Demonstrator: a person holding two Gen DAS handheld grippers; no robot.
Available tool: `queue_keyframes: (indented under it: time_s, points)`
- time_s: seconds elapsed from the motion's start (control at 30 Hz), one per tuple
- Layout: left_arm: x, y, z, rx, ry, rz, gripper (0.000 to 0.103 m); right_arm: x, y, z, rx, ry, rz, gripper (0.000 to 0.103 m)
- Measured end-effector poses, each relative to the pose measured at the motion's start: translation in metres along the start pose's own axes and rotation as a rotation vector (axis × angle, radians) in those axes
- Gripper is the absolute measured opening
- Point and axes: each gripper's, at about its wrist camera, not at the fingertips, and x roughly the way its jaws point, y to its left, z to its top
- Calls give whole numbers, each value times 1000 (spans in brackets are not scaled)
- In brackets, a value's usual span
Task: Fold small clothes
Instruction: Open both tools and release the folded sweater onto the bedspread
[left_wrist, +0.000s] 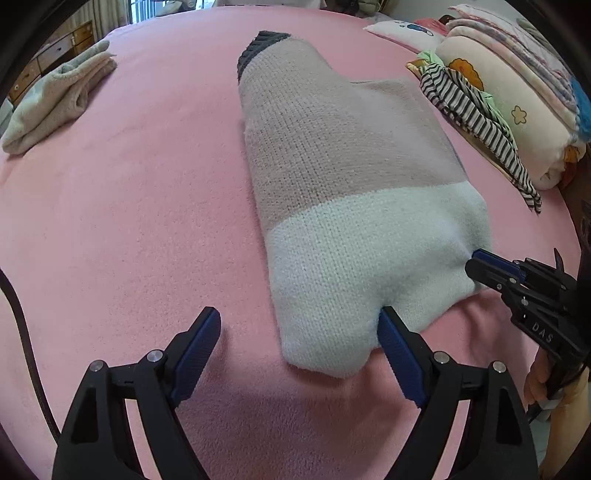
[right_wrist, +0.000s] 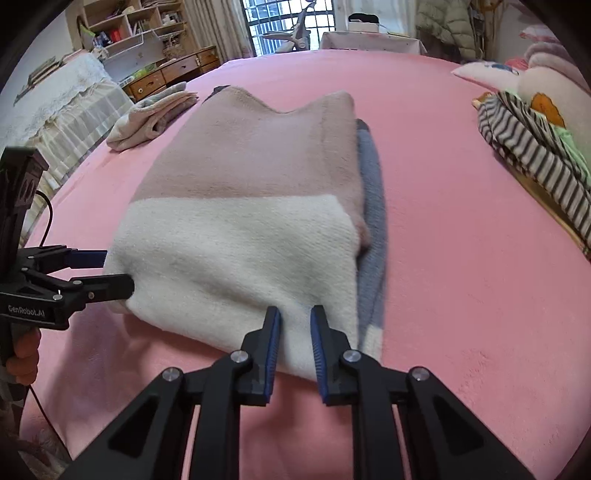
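Note:
A knitted sweater (left_wrist: 332, 177), dusty pink above and white at the near hem, with a grey cuff at the far end, lies folded lengthwise on the pink bed; it also shows in the right wrist view (right_wrist: 240, 221), with a grey-blue sleeve along its right edge. My left gripper (left_wrist: 299, 325) is open at the white hem, its right finger touching the cloth. My right gripper (right_wrist: 295, 321) is nearly shut, its fingers pinching the white hem's edge. It shows at the right of the left wrist view (left_wrist: 476, 262).
A folded beige towel (left_wrist: 55, 99) lies at the far left of the pink blanket (left_wrist: 129, 221). A black-and-white striped garment (left_wrist: 476, 122) and stacked pillows (left_wrist: 517, 92) sit at the right. Drawers and shelves (right_wrist: 122, 33) stand beyond the bed.

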Motion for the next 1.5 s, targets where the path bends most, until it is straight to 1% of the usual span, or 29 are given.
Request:
queue_keyframes:
  time_s: [0.07, 0.1, 0.13, 0.2, 0.23, 0.37, 0.43, 0.5, 0.57, 0.63, 0.7, 0.73, 0.8, 0.9, 0.93, 0.97, 1.07, 1.17, 1.23, 1.3, 1.33, 1.37, 1.4, 1.43, 1.47, 1.5]
  points:
    - [-12, -3, -2, 14, -5, -2, 85, -6, -3, 1, 25, 0, 7, 13]
    - [-23, -11, -7, 25, -10, 6, 85, -9, -3, 3, 33, -1, 13, 13]
    - [-31, -15, -8, 36, -17, 20, 85, -15, -4, 5, 39, -7, 20, 13]
    - [-47, -20, -8, 69, -54, 74, 85, -26, -1, 11, 39, -27, 17, 13]
    - [-55, -21, -6, 78, -71, 85, 85, -31, 0, 14, 39, -39, 9, 16]
    - [-78, -26, 19, 81, -168, 78, 85, -42, 8, 38, 26, -90, -8, 17]
    - [-80, -29, 45, 73, -210, 67, 85, -40, 13, 54, 34, -109, 5, 17]
    - [-72, -35, 73, 84, -238, 46, 85, -36, 19, 66, 38, -123, 15, 17]
    - [-52, -35, 106, 90, -221, 25, 85, -25, 26, 75, 30, -130, 23, 17]
    - [-30, -37, 132, 86, -193, 15, 79, -10, 29, 78, 21, -121, 21, 17]
    - [-4, -34, 157, 90, -154, 17, 63, 6, 25, 76, 21, -92, -1, 17]
    - [7, -33, 165, 91, -138, 27, 62, 11, 24, 74, 21, -81, -15, 13]
    - [31, -29, 175, 99, -113, 70, 61, 21, 16, 67, 19, -64, -26, 12]
    - [73, -22, 176, 122, -56, 147, 62, 24, 8, 56, -1, -75, -41, 10]
    - [82, -20, 173, 122, -49, 151, 62, 23, 8, 53, -14, -82, -47, 10]
    - [88, -19, 170, 119, -63, 148, 63, 23, 8, 50, -22, -88, -50, 10]
    - [90, -20, 165, 117, -95, 149, 63, 23, 9, 43, -38, -108, -64, 10]
    - [90, -12, 163, 97, -90, 113, 63, 22, 8, 39, -38, -125, -64, 10]
    - [81, -7, 167, 74, -74, 83, 63, 19, 8, 40, -23, -116, -53, 10]
    - [66, -5, 170, 66, -76, 58, 63, 15, 7, 44, -17, -96, -36, 10]
    - [55, -4, 170, 66, -83, 48, 63, 9, 6, 48, -16, -77, -17, 14]
    - [45, -4, 169, 70, -95, 45, 63, 5, 5, 50, -12, -72, -6, 14]
    - [30, -5, 166, 81, -114, 53, 63, -1, 3, 53, -5, -72, -3, 18]
    - [19, -6, 164, 88, -127, 59, 64, -9, 2, 55, 1, -79, -6, 26]
    - [6, -7, 159, 93, -137, 66, 66, -17, 1, 57, 4, -92, -12, 30]
    - [-1, -8, 156, 97, -143, 66, 67, -25, 0, 58, 4, -110, -21, 38]
